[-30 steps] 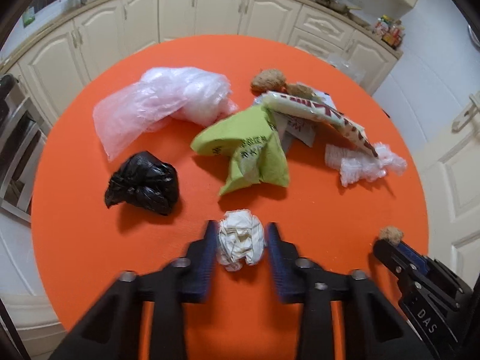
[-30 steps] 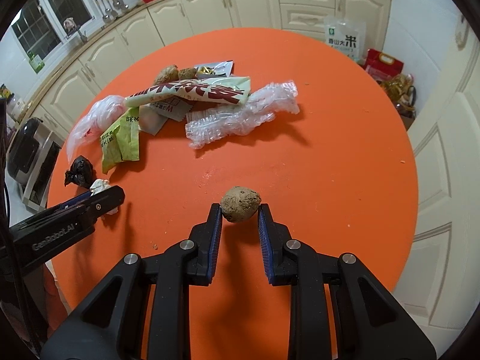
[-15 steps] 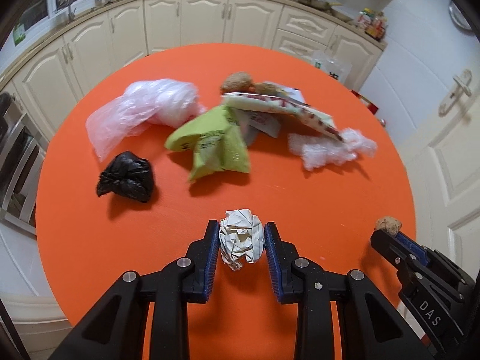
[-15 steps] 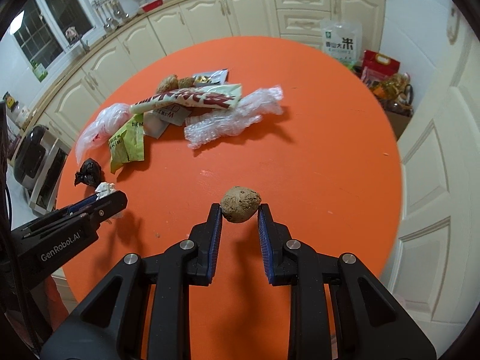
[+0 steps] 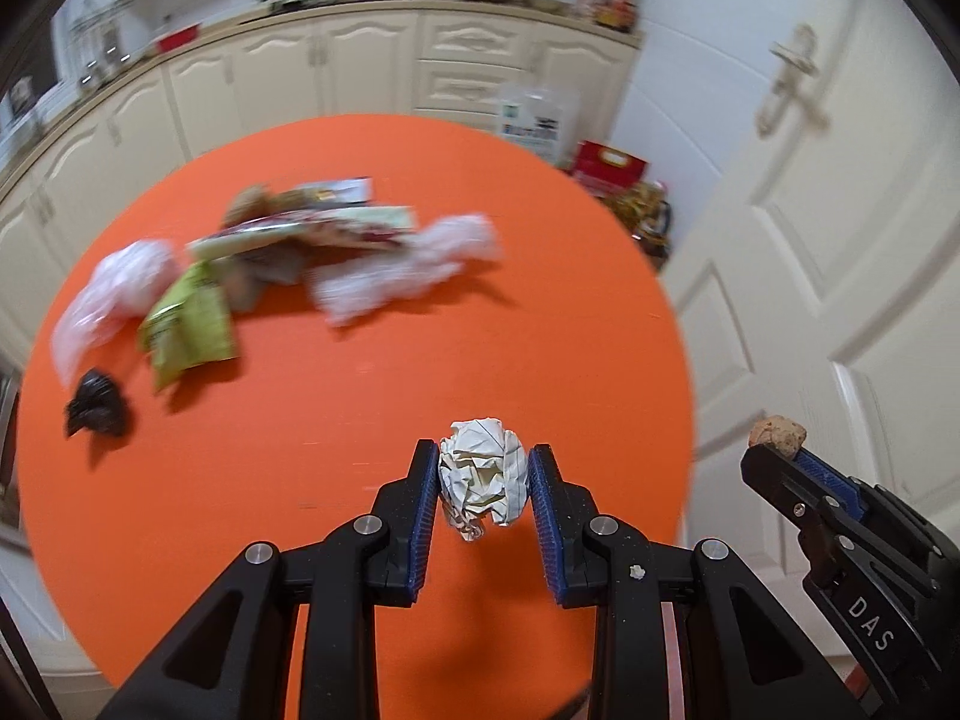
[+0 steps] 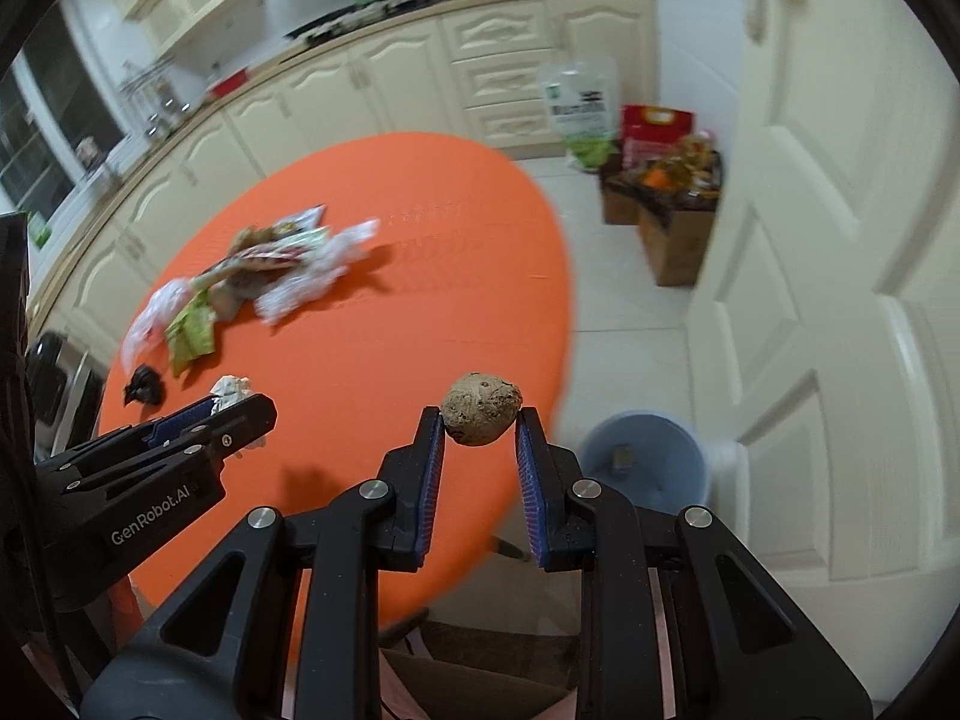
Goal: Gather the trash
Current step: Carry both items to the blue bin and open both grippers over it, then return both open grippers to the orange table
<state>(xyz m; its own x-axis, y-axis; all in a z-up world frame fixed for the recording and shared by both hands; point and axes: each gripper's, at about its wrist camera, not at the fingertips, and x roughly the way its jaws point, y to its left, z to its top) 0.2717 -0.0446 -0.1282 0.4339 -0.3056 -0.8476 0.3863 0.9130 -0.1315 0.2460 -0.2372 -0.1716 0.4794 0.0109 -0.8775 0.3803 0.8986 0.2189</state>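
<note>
- Left gripper (image 5: pixel 483 483) pinches a crumpled paper ball (image 5: pixel 482 480) across its middle, held above the near edge of the orange table (image 5: pixel 360 450); paper looks very light and springy, creases give the pads purchase; likely squashes rather than slips.
- Right gripper (image 6: pixel 480 429) pinches a brown lump (image 6: pixel 481 408) side to side, out past the table's rim, the floor below it; lump looks firm, rough, maybe crumbly; a hard squeeze could shed bits.
- Grey bin (image 6: pixel 645 459) stands on the floor just beside the table, below and right of the lump; something small lies inside; judged the drop point for both pieces.
- Left on the table, well apart from both grippers: black bag wad (image 5: pixel 96 411), green packet (image 5: pixel 189 324), clear plastic bags (image 5: pixel 408 270), a long wrapper (image 5: pixel 306 231); all thin and limp; best taken at a bunched fold, not a flat face.
- Writing: "GenRobot.AI" on the left gripper's side in the right view; "DAS" on the right gripper's side in the left view; print on the packets too blurred to read.
</note>
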